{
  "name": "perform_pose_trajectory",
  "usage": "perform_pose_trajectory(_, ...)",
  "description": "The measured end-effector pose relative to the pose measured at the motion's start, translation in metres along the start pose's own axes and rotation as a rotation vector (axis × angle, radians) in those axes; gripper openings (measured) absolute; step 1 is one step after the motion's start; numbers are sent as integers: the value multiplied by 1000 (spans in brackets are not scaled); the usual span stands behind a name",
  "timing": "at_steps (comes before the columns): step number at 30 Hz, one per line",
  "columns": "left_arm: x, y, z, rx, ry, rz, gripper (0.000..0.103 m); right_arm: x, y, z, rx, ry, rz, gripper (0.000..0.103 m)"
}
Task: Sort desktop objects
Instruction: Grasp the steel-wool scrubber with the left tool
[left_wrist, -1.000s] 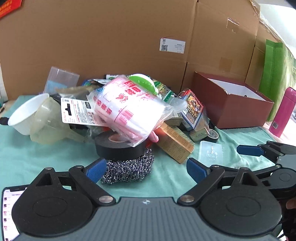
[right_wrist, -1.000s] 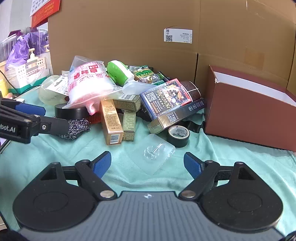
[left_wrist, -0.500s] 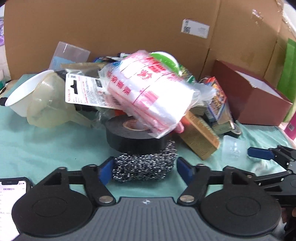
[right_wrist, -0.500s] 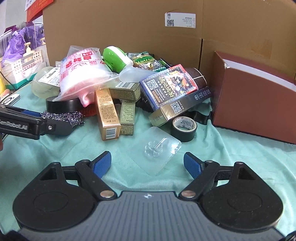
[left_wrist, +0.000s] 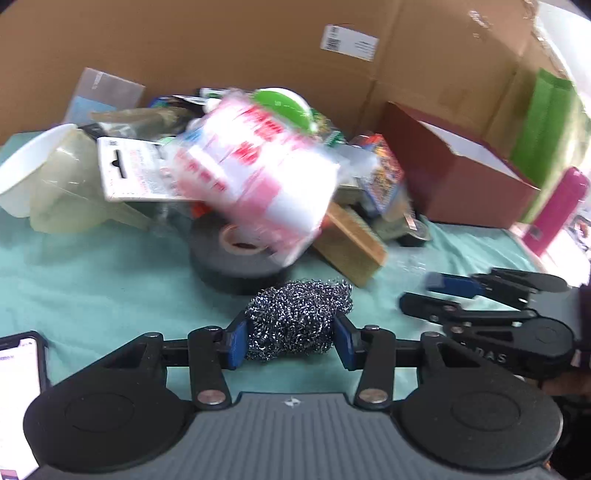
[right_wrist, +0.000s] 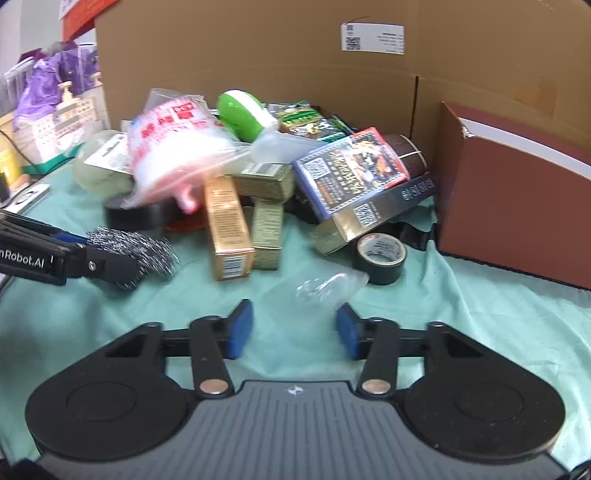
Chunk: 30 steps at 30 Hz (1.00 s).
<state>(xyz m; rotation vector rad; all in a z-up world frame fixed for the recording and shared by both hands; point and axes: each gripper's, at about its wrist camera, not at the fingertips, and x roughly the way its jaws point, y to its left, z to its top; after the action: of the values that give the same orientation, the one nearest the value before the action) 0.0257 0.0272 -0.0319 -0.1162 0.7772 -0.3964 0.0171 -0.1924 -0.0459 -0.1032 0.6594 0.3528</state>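
Left gripper (left_wrist: 290, 341) jaws have closed onto the scourer (left_wrist: 297, 319); right gripper (right_wrist: 293, 330) jaws narrowed, empty, packet (right_wrist: 317, 290) at 12 o'clock.

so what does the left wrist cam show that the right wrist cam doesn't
Only the left wrist view shows the phone at the near left edge, the pink bottle at the right, and the white bowl.

Only the right wrist view shows the small tape roll, the two gold boxes standing clear of the pile, and the clear packet ahead of the open right claw.

Both show the steel scourer squeezed in the left claw, the large black tape roll and the maroon box.
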Motion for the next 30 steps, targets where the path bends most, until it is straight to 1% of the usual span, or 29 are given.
perform_pose_trajectory(1,-3,-4,-1,16,-3,-26,49,-3,1,0,-1,-2,22,43)
perform_pose_trajectory(2,-4,-8,-1,35,-9,-36,49,-7,2,0,-3,-6,45,43)
perform_pose_trajectory(4,-5,-17,-1,70,-32,-13,50,-10,3,0,-6,-13,69,43)
perform_pose_trajectory(6,-2,-21,-1,87,-41,1,54,-9,4,0,-9,-14,53,44)
perform_pose_trajectory(9,1,-23,-1,99,-41,-8,57,-8,2,0,7,-17,12,45)
perform_pose_trajectory(11,2,-23,-1,104,-46,-8,61,-8,-2,0,24,-21,6,52)
perform_pose_trajectory(12,3,-24,0,104,-47,-10,63,-7,-4,0,28,-21,-3,58)
perform_pose_trajectory(13,4,-24,0,106,-48,-12,64,-6,-5,0,27,-21,-16,62)
perform_pose_trajectory(17,3,-30,1,149,-78,-5,76,1,-5,2,5,-6,-50,64)
perform_pose_trajectory(18,3,-32,1,160,-79,-1,77,2,-5,2,0,-2,-47,66)
perform_pose_trajectory(19,5,-34,1,169,-79,1,77,4,-4,2,-8,4,-45,70)
perform_pose_trajectory(23,7,-35,1,193,-75,3,78,10,-1,4,-56,8,-59,72)
perform_pose_trajectory(27,7,-35,0,198,-65,-28,78,11,3,7,-136,-5,-85,78)
perform_pose_trajectory(30,9,-38,0,208,-63,-27,78,13,6,9,-205,-24,-93,78)
